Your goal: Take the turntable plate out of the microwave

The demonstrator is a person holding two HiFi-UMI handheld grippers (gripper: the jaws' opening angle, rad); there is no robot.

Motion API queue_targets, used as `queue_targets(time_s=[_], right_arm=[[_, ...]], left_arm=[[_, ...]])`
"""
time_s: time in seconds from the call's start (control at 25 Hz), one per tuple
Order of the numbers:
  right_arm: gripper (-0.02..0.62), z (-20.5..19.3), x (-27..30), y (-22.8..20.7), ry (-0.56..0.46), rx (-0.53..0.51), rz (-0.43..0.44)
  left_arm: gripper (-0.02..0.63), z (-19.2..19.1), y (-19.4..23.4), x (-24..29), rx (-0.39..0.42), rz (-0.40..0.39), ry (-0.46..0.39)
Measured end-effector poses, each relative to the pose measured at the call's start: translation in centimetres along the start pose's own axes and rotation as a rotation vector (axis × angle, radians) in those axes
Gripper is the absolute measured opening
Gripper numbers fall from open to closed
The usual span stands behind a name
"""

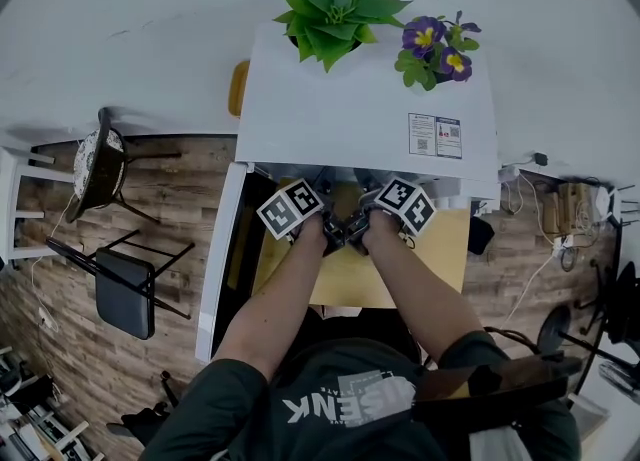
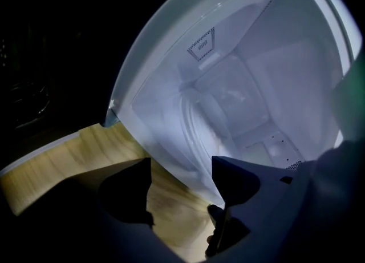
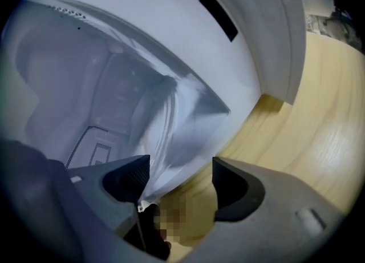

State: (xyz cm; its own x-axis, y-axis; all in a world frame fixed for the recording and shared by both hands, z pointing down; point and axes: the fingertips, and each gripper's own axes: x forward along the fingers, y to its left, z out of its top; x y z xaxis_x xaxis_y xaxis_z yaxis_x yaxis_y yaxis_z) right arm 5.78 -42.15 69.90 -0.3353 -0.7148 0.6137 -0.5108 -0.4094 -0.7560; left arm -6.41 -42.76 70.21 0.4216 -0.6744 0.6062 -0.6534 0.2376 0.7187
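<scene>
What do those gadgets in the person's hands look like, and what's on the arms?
The left hand-held gripper and right hand-held gripper each have two chunky grey jaws with dark hollowed inner faces. Each carries a white cube printed with black square markers. The person wears a dark short-sleeved shirt.

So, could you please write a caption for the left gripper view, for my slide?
Left gripper with open, empty fingers before the lit microwave cavity; the turntable plate lies inside.

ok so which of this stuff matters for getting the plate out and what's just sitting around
Job: microwave, open door, turntable plate inside, left gripper and right gripper, both open.

Lying about: green plant and purple flowers on top, chairs at the left.
</scene>
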Motion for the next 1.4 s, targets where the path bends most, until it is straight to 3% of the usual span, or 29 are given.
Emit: queue_targets(time_s=[0.32, 0.52, 0.64, 1.04, 1.12, 1.28, 1.4], right_arm=[[0.328, -1.0, -0.8, -0.6, 0.042, -0.006, 0.021], [0.281, -1.9, -1.2, 0.0, 0.052, -0.021, 0.036], [0.281, -2.1, -1.5, -0.3, 0.055, -0.021, 0.049], [0.281, -4.4, -4.0, -2.3, 0.117, -0.019, 0.053], [0.281, -4.8, -4.3, -2.6, 0.127, -0.034, 0.056], [0.281, -4.7, -4.5, -2.2, 0.121, -0.104, 0.092], [0.281, -3.6, -4.3, -1.2, 0.080, -0.106, 0.167]], left_arm=[[0.314, -0.5, 0.4, -0.6, 0.026, -0.013, 0.018], [0.310, -0.9, 1.0, -1.3, 0.000, -0.012, 0.028], [0.306, -1.4, 0.9, -1.7, 0.030, -0.023, 0.045], [0.149, -4.3, -0.1, -3.7, 0.015, -0.131, 0.068], [0.086, -4.6, -0.4, -4.0, 0.018, -0.151, 0.067], [0.067, -4.7, -0.4, -4.7, 0.029, -0.137, 0.051], [0.061, -5.0, -0.1, -5.1, 0.013, -0.145, 0.062]])
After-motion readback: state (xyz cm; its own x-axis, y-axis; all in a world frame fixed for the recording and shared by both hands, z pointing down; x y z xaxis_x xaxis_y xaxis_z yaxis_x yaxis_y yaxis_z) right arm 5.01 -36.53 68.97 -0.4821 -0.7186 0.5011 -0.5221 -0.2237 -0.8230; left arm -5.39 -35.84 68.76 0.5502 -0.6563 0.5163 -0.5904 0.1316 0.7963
